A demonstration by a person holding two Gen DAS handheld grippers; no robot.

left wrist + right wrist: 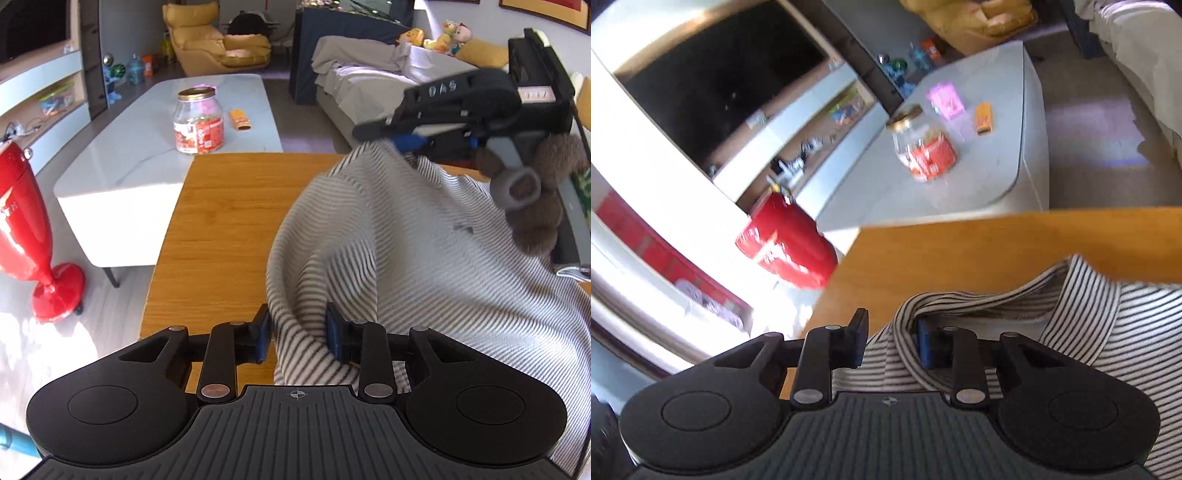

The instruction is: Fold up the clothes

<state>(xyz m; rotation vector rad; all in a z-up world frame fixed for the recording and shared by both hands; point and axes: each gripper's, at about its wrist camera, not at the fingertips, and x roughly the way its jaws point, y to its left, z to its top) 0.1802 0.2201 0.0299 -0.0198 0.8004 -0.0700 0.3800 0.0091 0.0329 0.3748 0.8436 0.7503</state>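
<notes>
A grey-and-white striped shirt [424,240] is bunched over the right half of the wooden table [229,221]. At the bottom of the left wrist view, my left gripper [299,334] is shut on a thick fold of it just above the table's near edge. My right gripper [388,138], held by a hand in a brown fuzzy glove [535,221], pinches the shirt's far part and lifts it into a tent. In the right wrist view, the right gripper [892,341] is shut on a rolled edge of the striped shirt [1108,332] over the table [960,251].
Beyond the wooden table stands a white coffee table [129,155] with a glass jar [198,122] and an orange packet [240,119]. A red floor-standing object [22,221] is at the left. A sheet-covered sofa [369,74] lies behind at the right.
</notes>
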